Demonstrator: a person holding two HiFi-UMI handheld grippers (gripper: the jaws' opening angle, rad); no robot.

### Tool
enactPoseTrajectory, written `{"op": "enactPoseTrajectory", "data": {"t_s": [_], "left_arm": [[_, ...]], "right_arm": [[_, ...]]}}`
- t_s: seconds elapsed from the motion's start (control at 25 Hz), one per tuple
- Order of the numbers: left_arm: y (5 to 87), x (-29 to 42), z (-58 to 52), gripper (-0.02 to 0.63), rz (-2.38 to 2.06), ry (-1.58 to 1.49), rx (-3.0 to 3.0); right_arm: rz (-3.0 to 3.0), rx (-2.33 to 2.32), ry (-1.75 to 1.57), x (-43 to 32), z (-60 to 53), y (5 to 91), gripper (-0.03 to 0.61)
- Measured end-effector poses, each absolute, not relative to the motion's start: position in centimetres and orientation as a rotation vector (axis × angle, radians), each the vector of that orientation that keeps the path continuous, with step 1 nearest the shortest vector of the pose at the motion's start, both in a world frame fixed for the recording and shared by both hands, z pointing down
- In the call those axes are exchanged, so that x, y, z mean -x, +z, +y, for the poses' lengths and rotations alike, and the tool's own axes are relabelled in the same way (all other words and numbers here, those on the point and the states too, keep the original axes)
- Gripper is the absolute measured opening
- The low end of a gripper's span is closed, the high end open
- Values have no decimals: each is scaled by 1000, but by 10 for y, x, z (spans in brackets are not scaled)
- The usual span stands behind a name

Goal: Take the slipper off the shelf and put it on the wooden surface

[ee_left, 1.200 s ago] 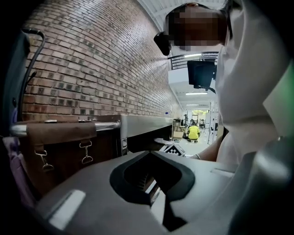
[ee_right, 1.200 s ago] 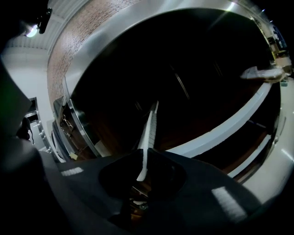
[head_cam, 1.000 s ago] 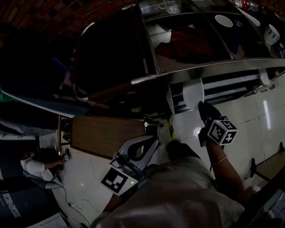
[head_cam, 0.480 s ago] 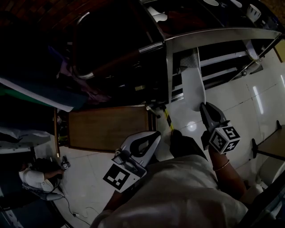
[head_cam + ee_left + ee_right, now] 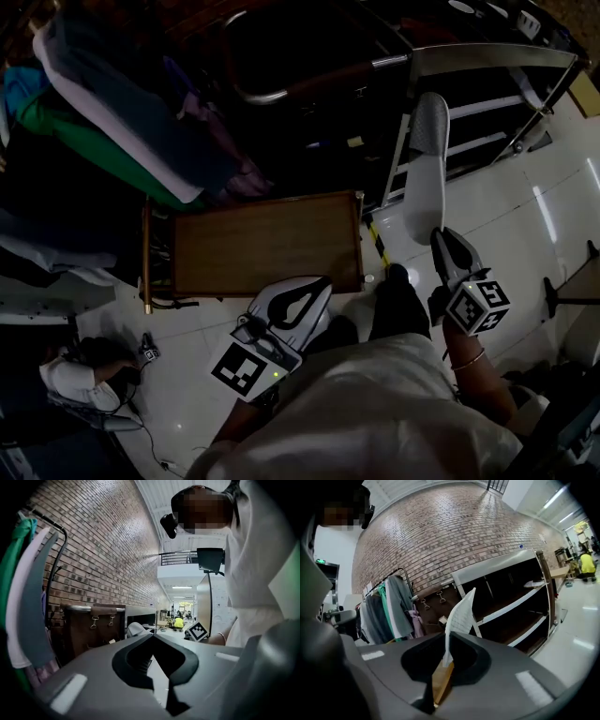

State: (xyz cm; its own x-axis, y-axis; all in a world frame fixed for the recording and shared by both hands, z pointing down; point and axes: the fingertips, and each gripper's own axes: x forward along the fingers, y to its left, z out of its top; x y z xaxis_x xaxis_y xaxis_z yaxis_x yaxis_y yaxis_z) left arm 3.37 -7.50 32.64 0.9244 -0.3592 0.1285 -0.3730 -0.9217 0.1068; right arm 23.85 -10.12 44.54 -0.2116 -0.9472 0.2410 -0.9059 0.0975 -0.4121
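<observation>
Head view shows the slipper (image 5: 424,169) already off the shelf (image 5: 487,103), clamped at one end in the right tongs (image 5: 441,239) and held over the floor just beside the wooden tabletop (image 5: 267,242). The left tongs (image 5: 319,286) are closed on nothing. By my judgement, only carrying it across and setting it down remains.

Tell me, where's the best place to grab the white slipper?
The slipper is thin and flat, so pinch across the sole at its end nearest the person, coming in along its length. The right gripper is shut on it just there.
</observation>
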Motion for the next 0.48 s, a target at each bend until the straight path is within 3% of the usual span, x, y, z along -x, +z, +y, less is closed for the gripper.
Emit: {"op": "enactPoseTrajectory", "data": {"t_s": [0.48], "left_arm": [[334,125,-38,-6,-798,120,-2876]], "right_arm": [[2416,1576,-933,-48,-44,463,32]]}}
